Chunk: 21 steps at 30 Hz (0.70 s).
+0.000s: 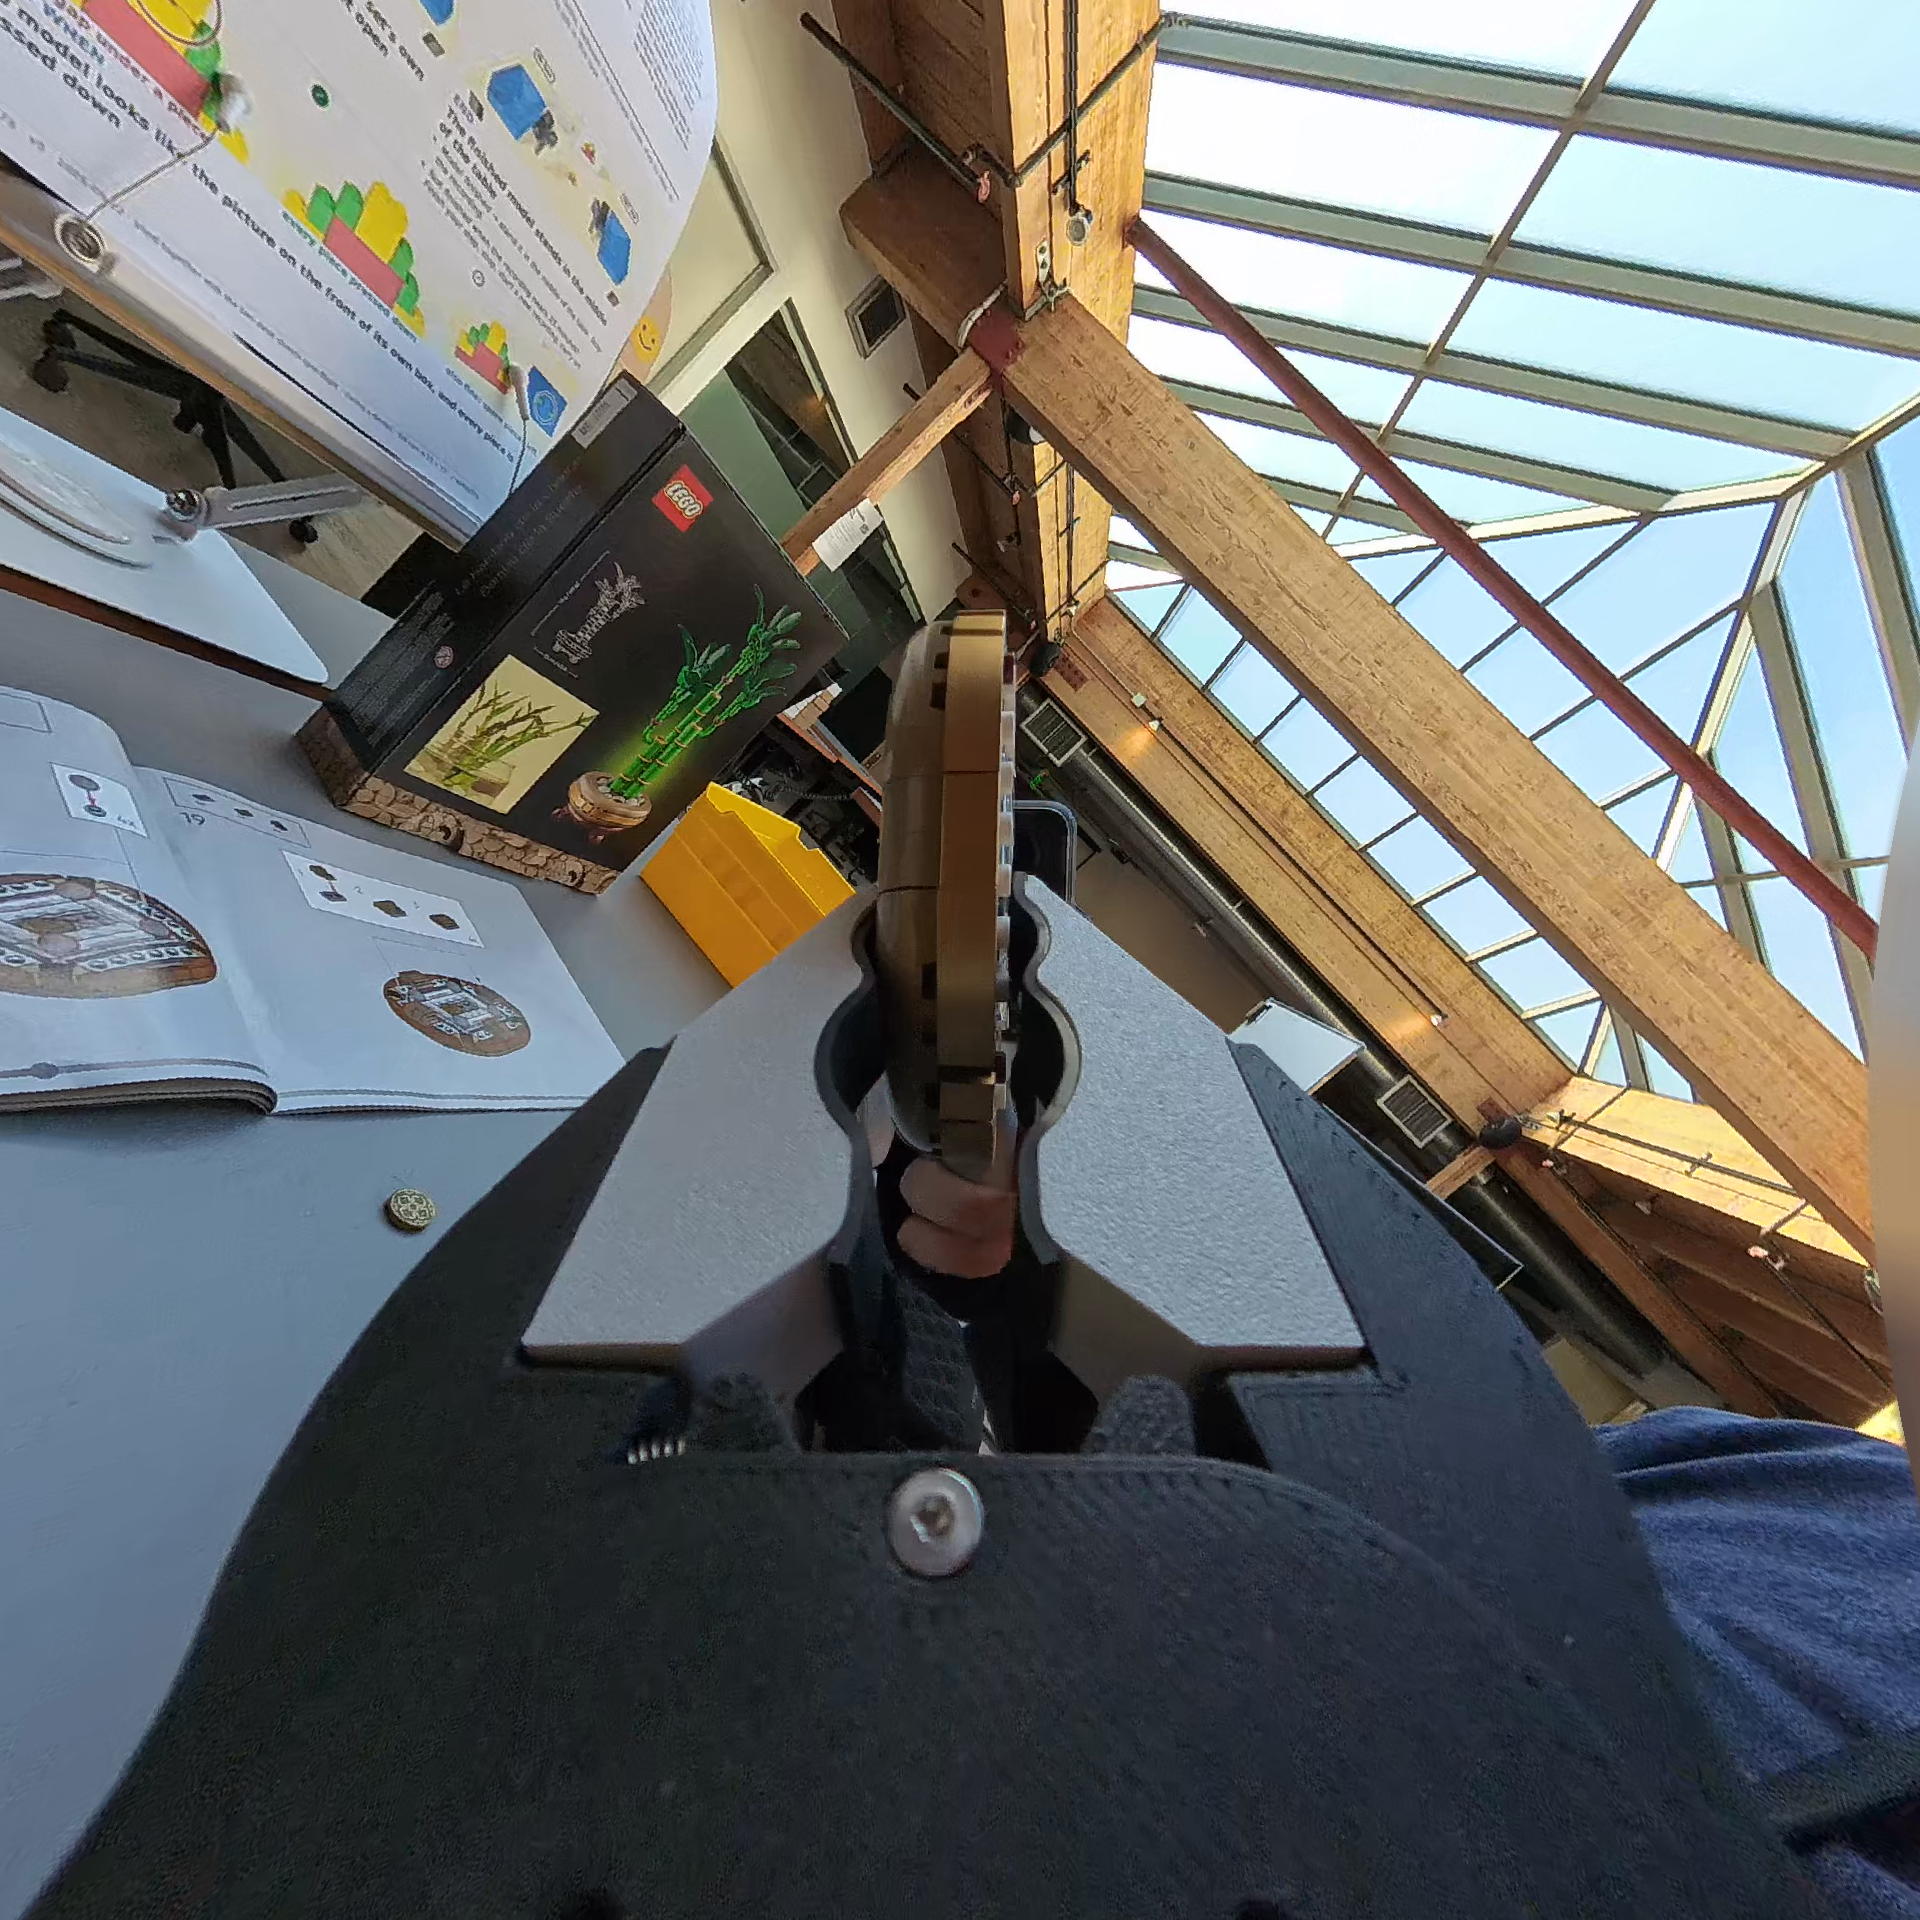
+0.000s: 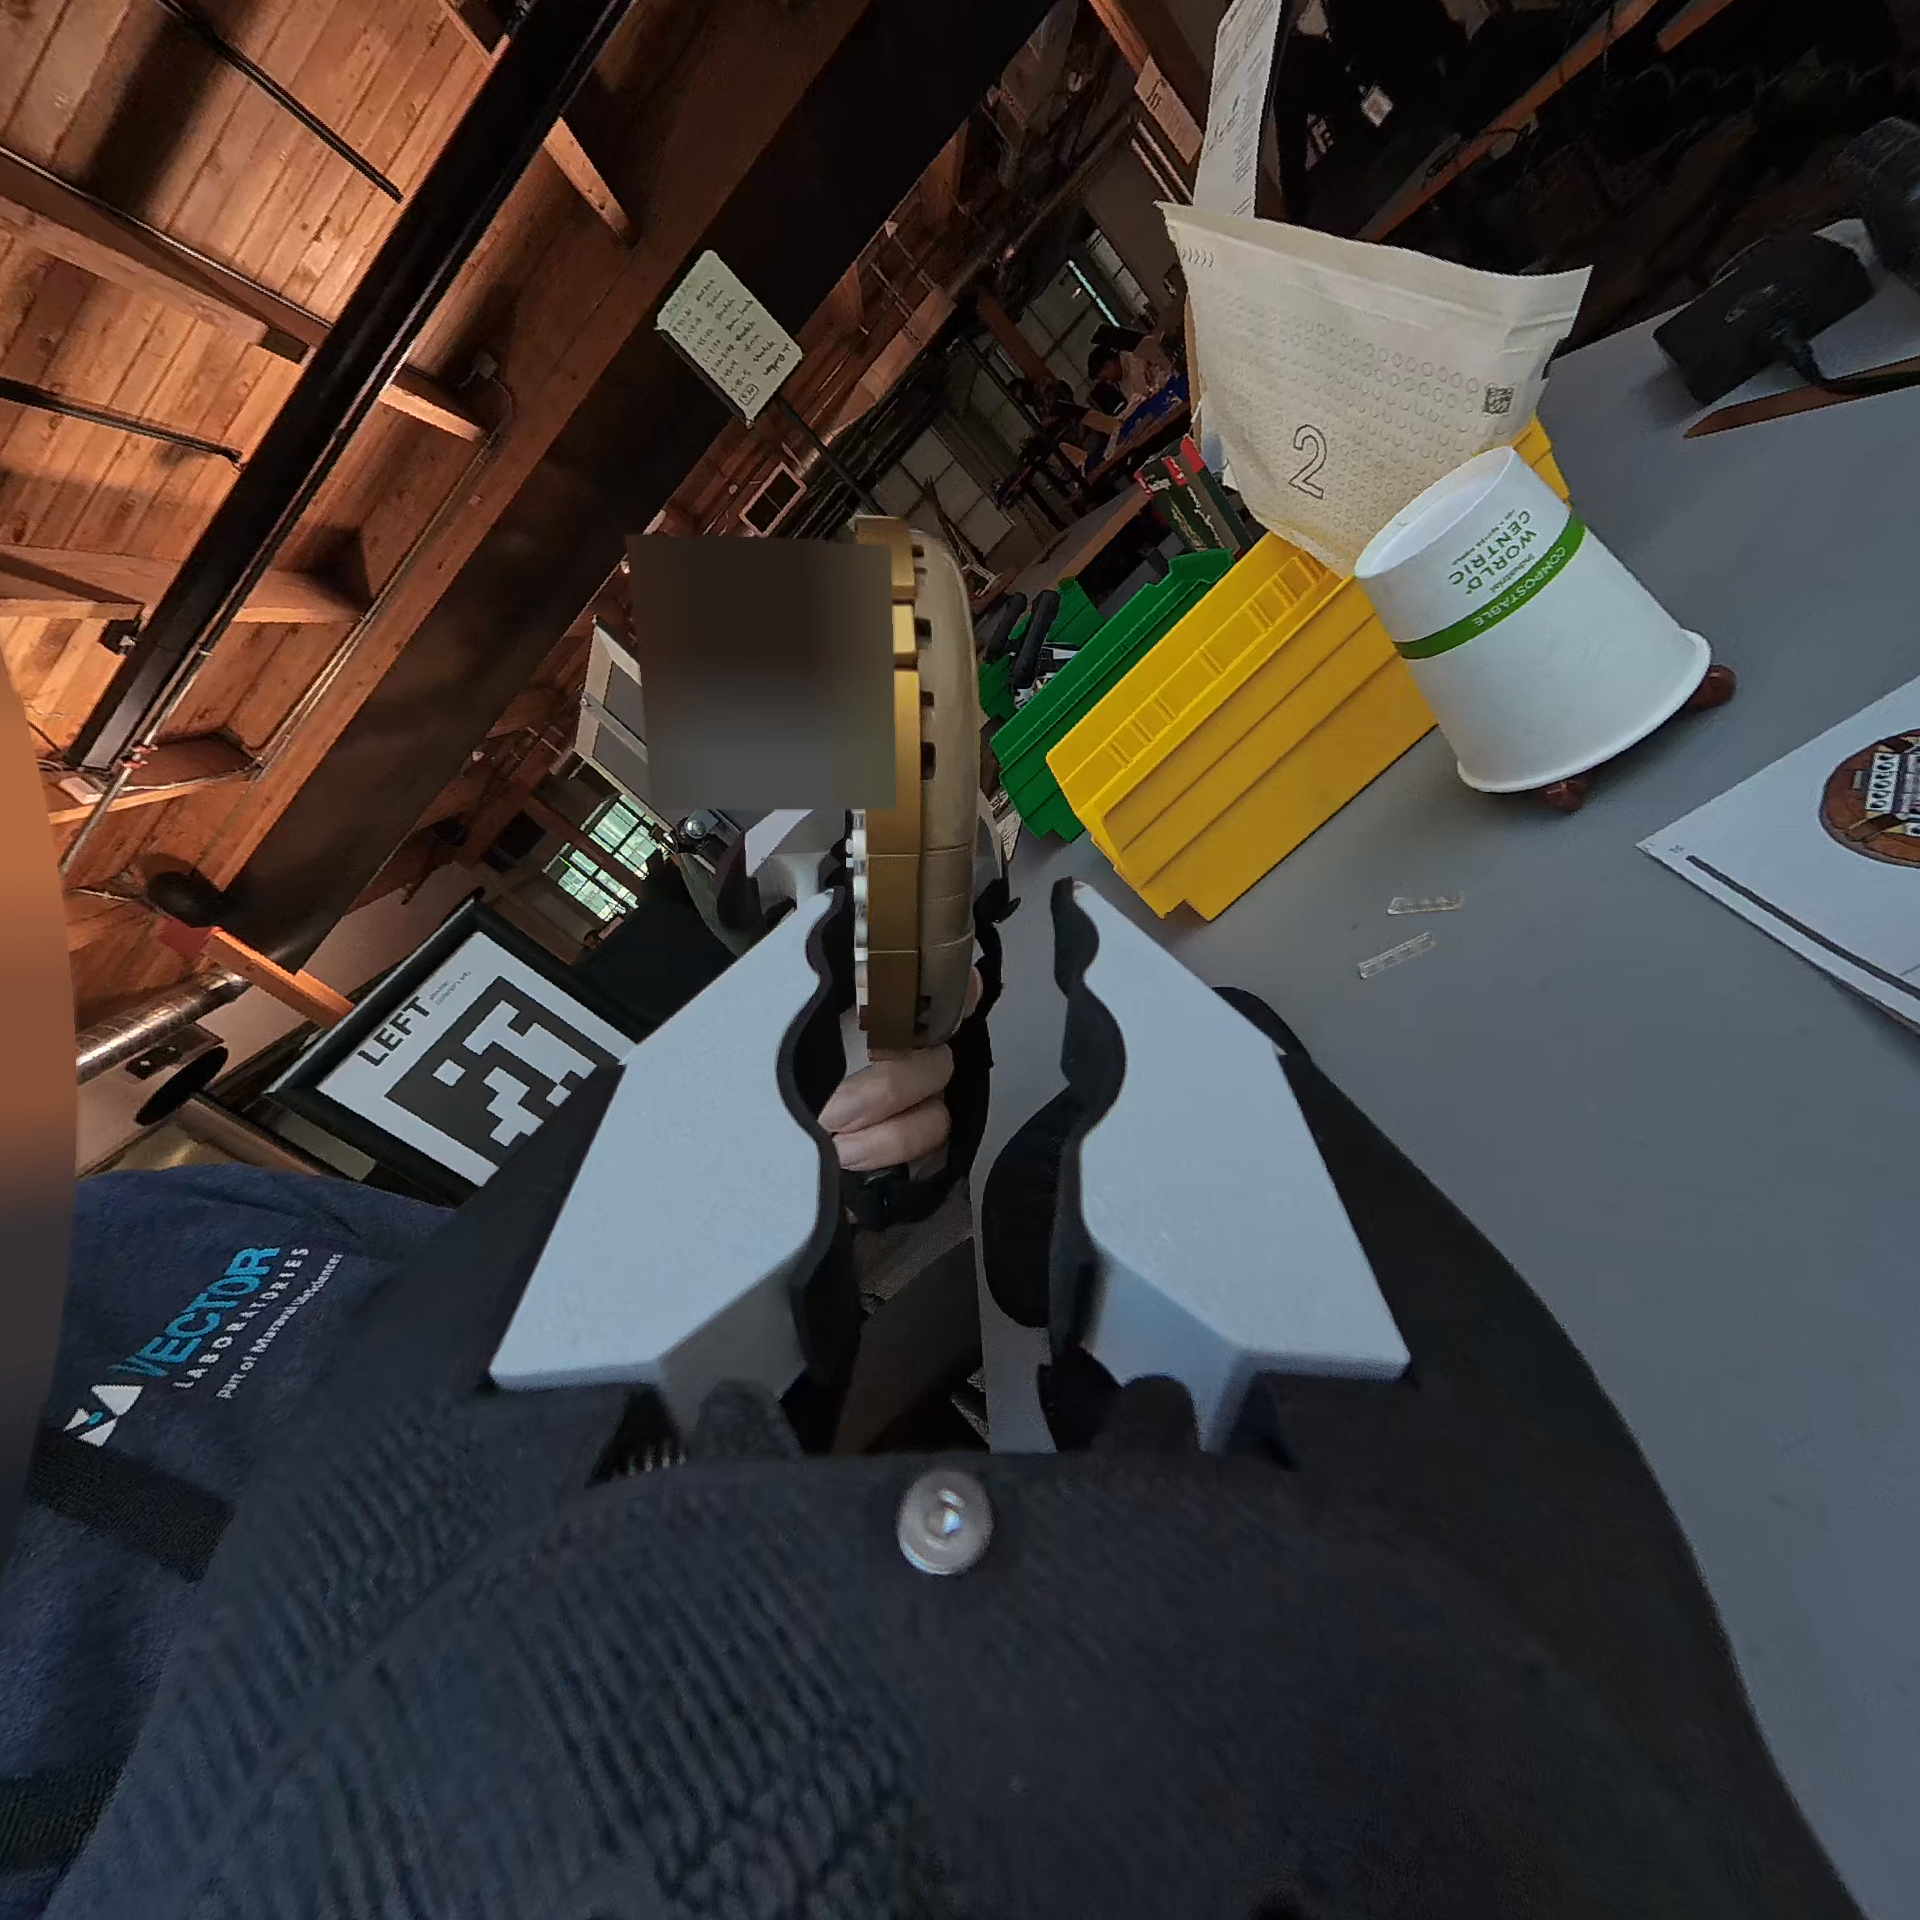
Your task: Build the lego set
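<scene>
Both grippers meet on one gold disc [image 1: 940, 894], held on edge above the table [image 1: 156, 1299]: left gripper [image 1: 940, 935] clamped on it, right gripper [image 2: 951, 914] spread loosely around it. Likely a mid-build inspection or handover; next, consult the far-left booklet [image 1: 260, 935].

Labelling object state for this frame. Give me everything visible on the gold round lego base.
The gold round lego base is a thick disc of curved tan-gold segments with visible seams and a notched rim, plastic by its look. Pale studs line one face. It is held on edge, off the grey table. The left tongs are shut on its lower part; the right tongs flank it, but contact is unclear. A fingertip shows just below it.
</scene>
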{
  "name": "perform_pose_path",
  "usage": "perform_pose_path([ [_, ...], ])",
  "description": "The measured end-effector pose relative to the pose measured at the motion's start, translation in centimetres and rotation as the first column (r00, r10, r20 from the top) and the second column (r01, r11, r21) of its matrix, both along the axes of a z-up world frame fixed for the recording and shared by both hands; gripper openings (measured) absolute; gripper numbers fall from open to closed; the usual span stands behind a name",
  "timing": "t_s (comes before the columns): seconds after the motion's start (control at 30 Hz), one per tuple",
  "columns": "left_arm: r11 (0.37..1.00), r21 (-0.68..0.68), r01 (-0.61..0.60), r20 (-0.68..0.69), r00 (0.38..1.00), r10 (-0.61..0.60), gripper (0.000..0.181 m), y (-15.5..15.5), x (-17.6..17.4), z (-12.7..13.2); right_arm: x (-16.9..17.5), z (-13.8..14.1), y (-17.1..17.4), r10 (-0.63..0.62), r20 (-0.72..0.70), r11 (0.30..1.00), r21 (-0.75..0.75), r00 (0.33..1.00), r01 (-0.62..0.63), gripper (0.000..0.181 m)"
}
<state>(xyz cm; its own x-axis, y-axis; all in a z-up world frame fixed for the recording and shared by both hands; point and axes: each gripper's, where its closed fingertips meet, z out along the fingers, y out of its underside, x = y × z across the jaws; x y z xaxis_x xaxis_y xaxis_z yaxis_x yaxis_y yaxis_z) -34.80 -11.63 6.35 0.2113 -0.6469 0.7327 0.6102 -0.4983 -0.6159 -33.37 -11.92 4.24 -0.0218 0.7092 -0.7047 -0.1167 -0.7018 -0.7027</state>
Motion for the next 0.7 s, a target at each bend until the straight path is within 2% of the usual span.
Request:
perform_pose_path([
  [0.17,1.0,0.006,0.002,-0.012,1.0,-0.002,0.018,0.0,0.1,0.1,-0.2,0.6,-0.7,0.047,-0.051,0.999,-0.008,0.998,-0.048,0.021],
  [0.47,1.0,-0.004,0.018,-0.022,1.0,-0.018,0.018,0.0,0.1,-0.4,-0.2,0.2,-0.6,0.06,-0.055,0.998,-0.024,0.997,-0.061,0.019],
  [0.5,1.0,-0.002,0.023,-0.029,0.999,-0.023,0.018,-0.1,0.1,-0.3,-0.1,0.5,-0.7,0.084,-0.06,0.996,-0.017,0.995,-0.085,0.027],
  [0.57,0.999,-0.006,0.053,-0.061,0.997,-0.053,0.018,-0.3,0.5,-0.5,0.4,1.1,0.2,0.085,-0.049,0.996,-0.003,0.995,-0.085,0.062],
  [0.7,0.994,-0.024,0.103,-0.118,0.987,-0.105,0.018,-0.6,1.0,-1.0,1.2,1.9,0.4,0.167,0.094,0.974,0.137,0.981,-0.179,0.048],
])
